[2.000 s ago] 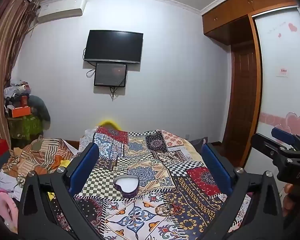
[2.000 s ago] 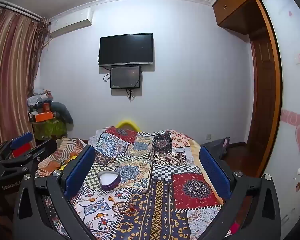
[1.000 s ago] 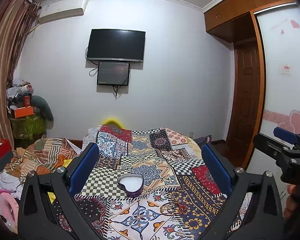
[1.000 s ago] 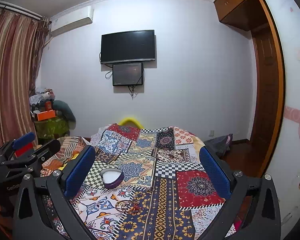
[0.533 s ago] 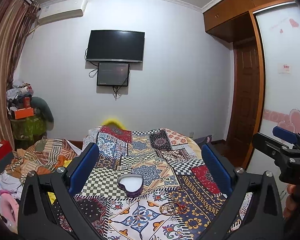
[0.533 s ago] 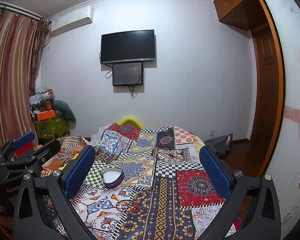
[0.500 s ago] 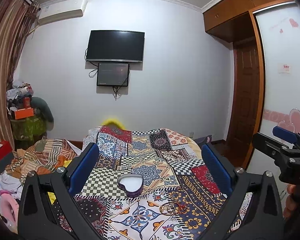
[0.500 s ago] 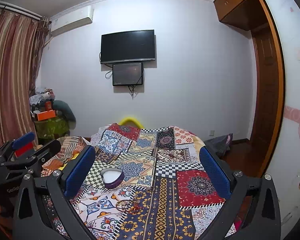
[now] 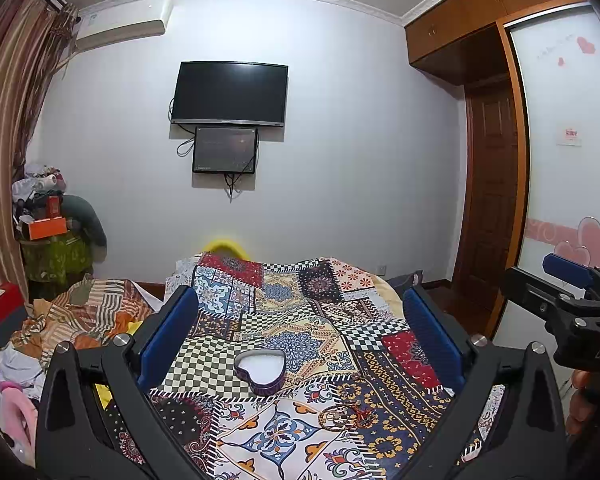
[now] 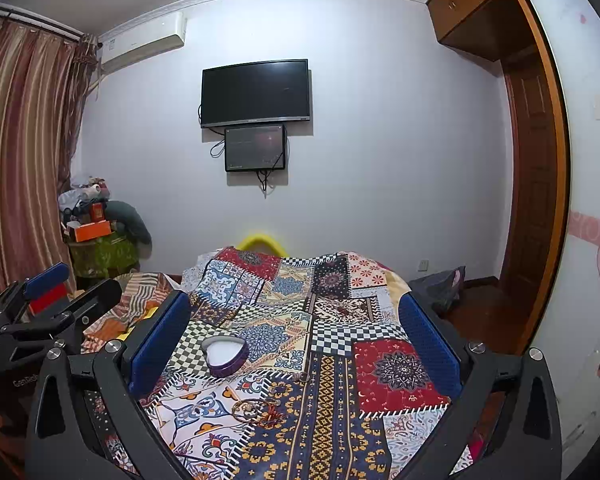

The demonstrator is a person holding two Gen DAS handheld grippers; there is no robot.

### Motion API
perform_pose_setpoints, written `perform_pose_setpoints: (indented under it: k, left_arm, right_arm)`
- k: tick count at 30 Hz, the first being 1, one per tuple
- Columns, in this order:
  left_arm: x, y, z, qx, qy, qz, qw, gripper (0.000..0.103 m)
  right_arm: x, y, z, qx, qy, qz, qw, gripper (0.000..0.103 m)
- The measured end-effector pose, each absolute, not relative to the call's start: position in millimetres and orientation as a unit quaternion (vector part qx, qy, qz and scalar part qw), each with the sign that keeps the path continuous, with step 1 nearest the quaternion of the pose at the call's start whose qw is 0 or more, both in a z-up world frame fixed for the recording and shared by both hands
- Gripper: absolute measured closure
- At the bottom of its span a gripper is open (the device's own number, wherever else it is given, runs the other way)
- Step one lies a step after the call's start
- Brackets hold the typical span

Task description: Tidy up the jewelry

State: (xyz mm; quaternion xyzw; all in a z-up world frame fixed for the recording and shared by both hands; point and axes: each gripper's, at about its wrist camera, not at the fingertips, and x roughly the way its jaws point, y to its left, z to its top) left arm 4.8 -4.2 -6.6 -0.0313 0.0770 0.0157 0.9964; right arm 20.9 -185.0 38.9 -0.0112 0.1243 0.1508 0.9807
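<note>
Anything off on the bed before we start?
Jewelry lies loose in a small tangle on the patchwork bedspread, outside the open heart-shaped box, nearer the camera. Both tongs are open and empty.

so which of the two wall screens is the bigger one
The upper one, the black television; the smaller screen hangs directly beneath it, with cables dangling below.

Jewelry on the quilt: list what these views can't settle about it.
- Bracelets, both views: too small and tangled against the patterned quilt to count or tell types.
- Ring, right view: too small to see detail.
- Heart box, both views: shallow angle; only a white inside shows, small contents can't be ruled out.
</note>
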Motion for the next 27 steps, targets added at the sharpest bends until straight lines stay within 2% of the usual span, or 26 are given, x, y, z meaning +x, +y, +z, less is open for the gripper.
perform_pose_setpoints:
  k: [27]
  left_arm:
    - [19.9,0.4,-15.3,-0.032,0.098,0.013,0.995,0.000]
  right_arm:
    - [34.2,-186.2,20.6,-0.007,0.153,0.147,0.977,0.000]
